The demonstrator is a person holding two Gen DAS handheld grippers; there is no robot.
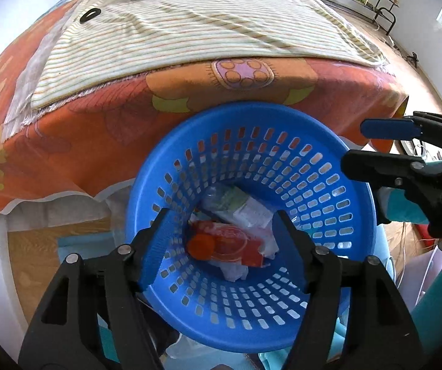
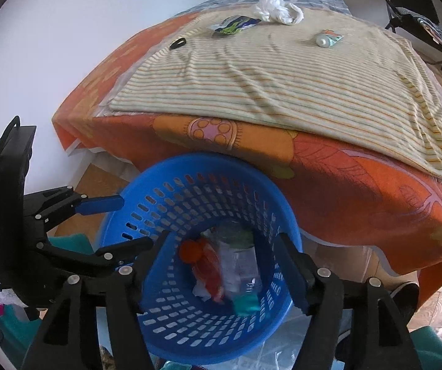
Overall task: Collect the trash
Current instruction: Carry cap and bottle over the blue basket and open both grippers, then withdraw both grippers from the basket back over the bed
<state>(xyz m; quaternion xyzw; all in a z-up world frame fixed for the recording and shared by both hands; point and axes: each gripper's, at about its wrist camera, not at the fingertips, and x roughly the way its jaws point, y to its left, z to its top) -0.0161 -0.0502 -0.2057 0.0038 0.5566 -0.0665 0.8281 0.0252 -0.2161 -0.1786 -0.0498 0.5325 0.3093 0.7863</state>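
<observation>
Two grippers hung over a blue perforated basket (image 1: pixel 323 166) that stood on the floor against a bed draped in an orange flowered cover (image 1: pixel 76 141). The left gripper (image 1: pixel 225 237) had its jaws apart with nothing pressed between them, and the right gripper (image 2: pixel 221 262) stood likewise parted and empty. Down in the basket lay an orange-capped bottle (image 1: pixel 218 243), a clear plastic bottle (image 1: pixel 236 206), crumpled white paper (image 1: pixel 236 273) and a teal piece (image 2: pixel 245 303). On the striped blanket (image 2: pixel 282 77) spread over the bed there remained a colourful wrapper (image 2: pixel 233 24), a white plastic bag (image 2: pixel 275 4), a small tube (image 2: pixel 329 39) and a black oval object (image 2: pixel 178 43), all well apart from the basket.
</observation>
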